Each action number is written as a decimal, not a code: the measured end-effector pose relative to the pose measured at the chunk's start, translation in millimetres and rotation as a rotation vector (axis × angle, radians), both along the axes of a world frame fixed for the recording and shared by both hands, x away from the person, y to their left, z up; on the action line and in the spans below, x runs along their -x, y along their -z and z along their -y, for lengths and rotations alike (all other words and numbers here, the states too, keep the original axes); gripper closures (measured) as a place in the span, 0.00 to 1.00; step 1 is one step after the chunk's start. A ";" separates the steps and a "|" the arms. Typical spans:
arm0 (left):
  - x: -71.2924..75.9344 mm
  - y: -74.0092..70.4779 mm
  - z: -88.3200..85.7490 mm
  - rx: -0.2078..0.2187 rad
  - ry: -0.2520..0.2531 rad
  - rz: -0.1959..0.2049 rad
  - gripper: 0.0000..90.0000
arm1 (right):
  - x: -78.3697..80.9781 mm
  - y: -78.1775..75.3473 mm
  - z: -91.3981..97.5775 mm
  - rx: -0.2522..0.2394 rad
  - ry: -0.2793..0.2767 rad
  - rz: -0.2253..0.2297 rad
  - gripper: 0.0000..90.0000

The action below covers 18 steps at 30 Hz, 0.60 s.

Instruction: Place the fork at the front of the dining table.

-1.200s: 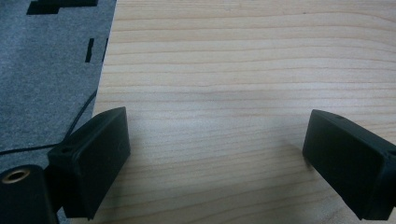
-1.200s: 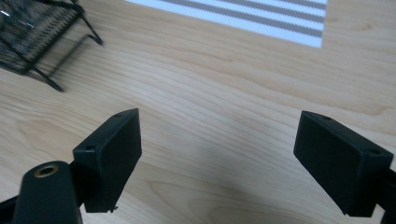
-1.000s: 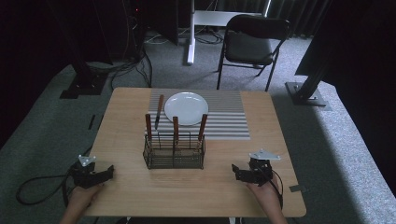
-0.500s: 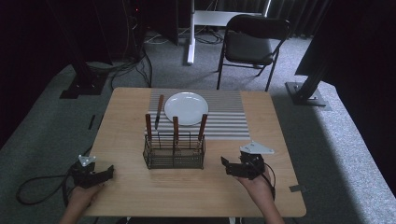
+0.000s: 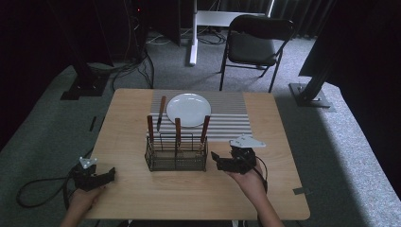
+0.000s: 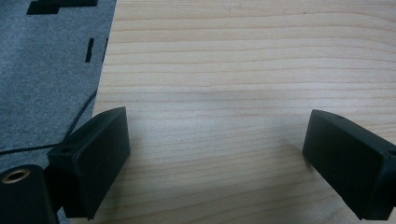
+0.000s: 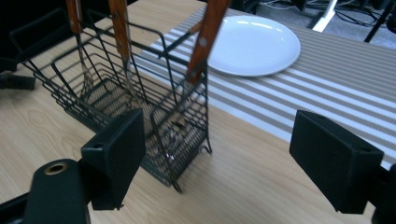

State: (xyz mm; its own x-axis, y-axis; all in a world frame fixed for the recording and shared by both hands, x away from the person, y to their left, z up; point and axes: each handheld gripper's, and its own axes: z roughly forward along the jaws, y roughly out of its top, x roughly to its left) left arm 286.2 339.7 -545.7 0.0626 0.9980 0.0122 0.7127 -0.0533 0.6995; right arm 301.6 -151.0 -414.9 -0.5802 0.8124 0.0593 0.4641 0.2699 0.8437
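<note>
The right tongs (image 5: 218, 161) stand wide open with nothing between the jaws, low over the light wooden bench (image 5: 189, 198), just beside the right end of the black wire cutlery basket (image 5: 176, 153) and pointing at it. In the right gripper view the black jaws frame the basket's near corner without touching it.

The basket sits near the middle of the bench, a little toward the front edge. It is split into compartments; three brown wooden-handled utensils (image 5: 178, 128) stand upright in it, one toward the left end, one in the middle, one at the right end, their metal ends down inside the wire.

Behind the basket a grey-and-white striped placemat (image 5: 227, 113) lies against the far edge, carrying a round white plate (image 5: 188, 109). A fourth wooden-handled utensil (image 5: 161, 112) lies flat just left of the plate.

The left tongs (image 5: 109, 174) are also open and empty, resting at the front left corner of the bench.
</note>
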 end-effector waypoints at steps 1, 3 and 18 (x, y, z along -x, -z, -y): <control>0.0 0.0 0.0 0.000 0.000 0.000 0.08 | -1.6 -1.2 -2.6 -0.004 -0.003 0.000 0.20; 0.0 0.0 0.0 0.001 -0.001 0.000 0.08 | -3.4 -2.1 -5.1 -0.007 -0.010 -0.003 0.20; 0.0 0.1 0.0 0.000 0.000 0.002 0.08 | -35.6 -2.3 -38.2 -0.002 0.015 -0.021 0.25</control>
